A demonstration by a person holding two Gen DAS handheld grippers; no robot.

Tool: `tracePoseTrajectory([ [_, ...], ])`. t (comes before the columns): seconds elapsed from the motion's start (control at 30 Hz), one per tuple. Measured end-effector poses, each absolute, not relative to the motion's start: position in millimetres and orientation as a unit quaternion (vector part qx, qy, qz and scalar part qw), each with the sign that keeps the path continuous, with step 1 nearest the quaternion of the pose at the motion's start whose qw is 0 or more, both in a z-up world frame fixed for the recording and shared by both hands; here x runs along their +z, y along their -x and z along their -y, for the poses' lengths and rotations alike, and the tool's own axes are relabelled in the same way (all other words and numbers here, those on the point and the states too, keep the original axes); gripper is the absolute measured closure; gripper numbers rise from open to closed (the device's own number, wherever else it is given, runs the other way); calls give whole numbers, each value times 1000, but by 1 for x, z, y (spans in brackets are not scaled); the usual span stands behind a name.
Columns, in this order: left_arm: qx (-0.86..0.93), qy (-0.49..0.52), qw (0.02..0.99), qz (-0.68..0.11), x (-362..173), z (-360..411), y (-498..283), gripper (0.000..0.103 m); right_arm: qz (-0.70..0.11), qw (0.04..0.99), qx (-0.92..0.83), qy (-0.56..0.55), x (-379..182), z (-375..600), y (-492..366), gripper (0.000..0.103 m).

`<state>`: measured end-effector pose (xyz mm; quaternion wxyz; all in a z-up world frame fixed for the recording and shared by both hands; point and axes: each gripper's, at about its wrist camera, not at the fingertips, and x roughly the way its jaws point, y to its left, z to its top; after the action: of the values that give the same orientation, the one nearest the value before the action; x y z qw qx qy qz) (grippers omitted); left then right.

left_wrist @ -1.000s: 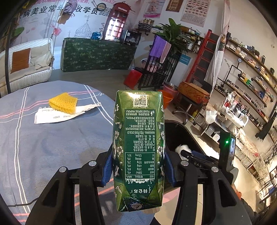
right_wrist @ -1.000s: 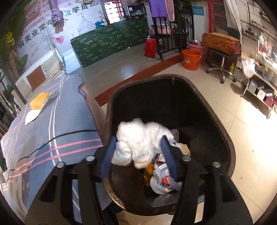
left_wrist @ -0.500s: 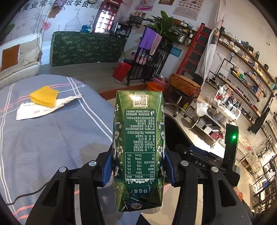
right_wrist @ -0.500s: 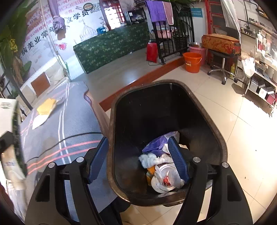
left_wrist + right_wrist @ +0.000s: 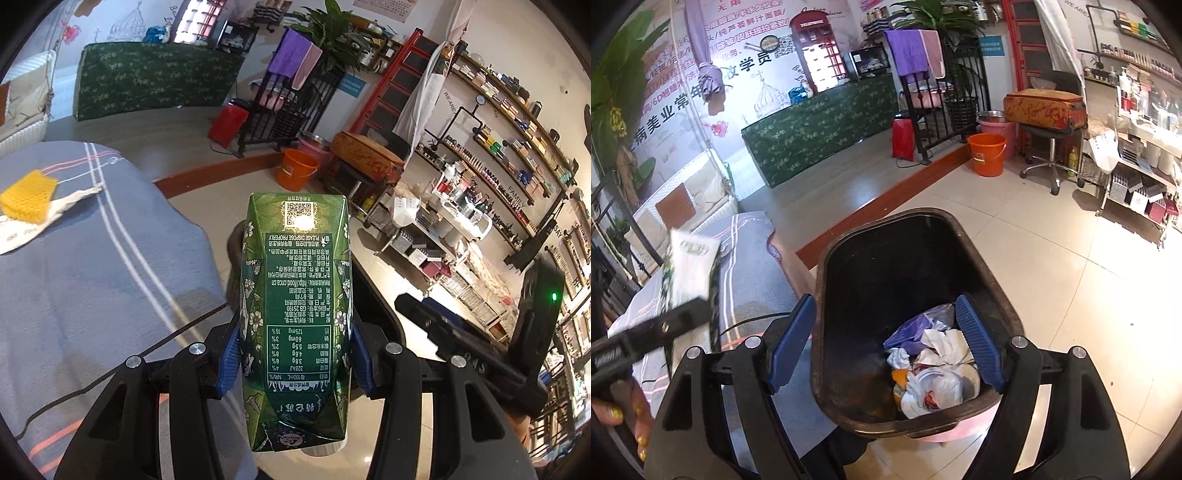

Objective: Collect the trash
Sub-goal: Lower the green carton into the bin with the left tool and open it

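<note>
My left gripper (image 5: 295,347) is shut on a green drink carton (image 5: 295,295), held upright by its sides past the edge of the grey striped table (image 5: 74,277). The same carton (image 5: 690,266) shows at the left of the right wrist view, over the table, with a hand behind it. My right gripper (image 5: 882,339) hangs above the black trash bin (image 5: 849,369), its jaws opening with nothing between them. Crumpled white tissue (image 5: 945,343) lies among wrappers at the bin's bottom. A yellow foam net (image 5: 27,197) and a white wrapper (image 5: 22,229) lie on the table.
The bin stands on tiled floor beside the table. Further off are an orange bucket (image 5: 987,154), a stool with a suitcase (image 5: 1045,110), a black rack with towels (image 5: 931,88), product shelves (image 5: 517,147) at right and a wicker seat (image 5: 687,199).
The white tissue dropped from my right gripper into the bin, and that gripper opened wider and rose. My left gripper carried the carton from the table toward the bin.
</note>
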<state>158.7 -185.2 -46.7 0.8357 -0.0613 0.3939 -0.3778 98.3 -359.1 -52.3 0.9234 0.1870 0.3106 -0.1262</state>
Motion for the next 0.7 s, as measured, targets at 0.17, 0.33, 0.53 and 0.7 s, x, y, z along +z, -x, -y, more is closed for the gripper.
tracePoseTrajectory([
  [0.17, -390, 34, 828, -401, -50, 218, -162, 54, -303, 919, -153, -200, -54, 377, -91, 25],
  [0.33, -403, 15, 814, -417, -59, 248, -162, 54, -296, 910, -192, -218, -56, 401, -81, 25],
  [0.53, -415, 12, 799, -436, -68, 270, -165, 52, -296, 906, -207, -221, -58, 411, -73, 25],
  [0.7, -418, 18, 802, -426, -65, 271, -164, 21, -297, 900, -223, -228, -60, 419, -71, 25],
])
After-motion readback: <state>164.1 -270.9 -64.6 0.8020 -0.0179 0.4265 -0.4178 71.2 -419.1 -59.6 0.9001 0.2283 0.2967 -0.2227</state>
